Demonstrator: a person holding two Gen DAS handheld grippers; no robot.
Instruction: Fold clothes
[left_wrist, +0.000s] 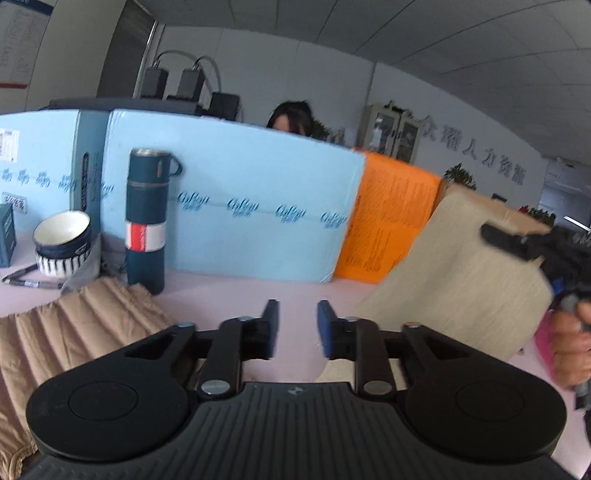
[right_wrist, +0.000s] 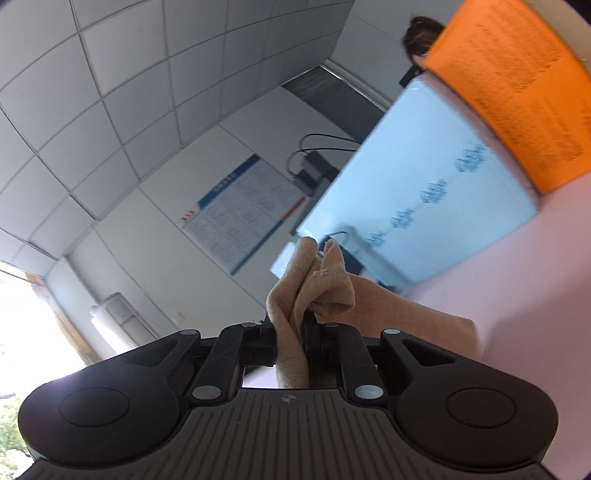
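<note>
Right gripper (right_wrist: 290, 332) lifting a beige cloth (right_wrist: 314, 280)

Its jaws are clamped on the cloth; the left gripper (left_wrist: 297, 325) stands apart and empty above the pink table (left_wrist: 258, 291).

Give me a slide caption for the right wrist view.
Right hand-held gripper clamps a bunched beige garment and lifts it toward the ceiling, blue panel behind.

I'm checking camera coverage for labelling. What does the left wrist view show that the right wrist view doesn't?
Only the left wrist view: the open left tool, a dark teal flask, stacked striped bowls, a ribbed tan garment.
Only the right wrist view: ceiling tiles, a wall poster.
Both: the right tool shut on beige cloth, the light blue board, the orange board.
</note>
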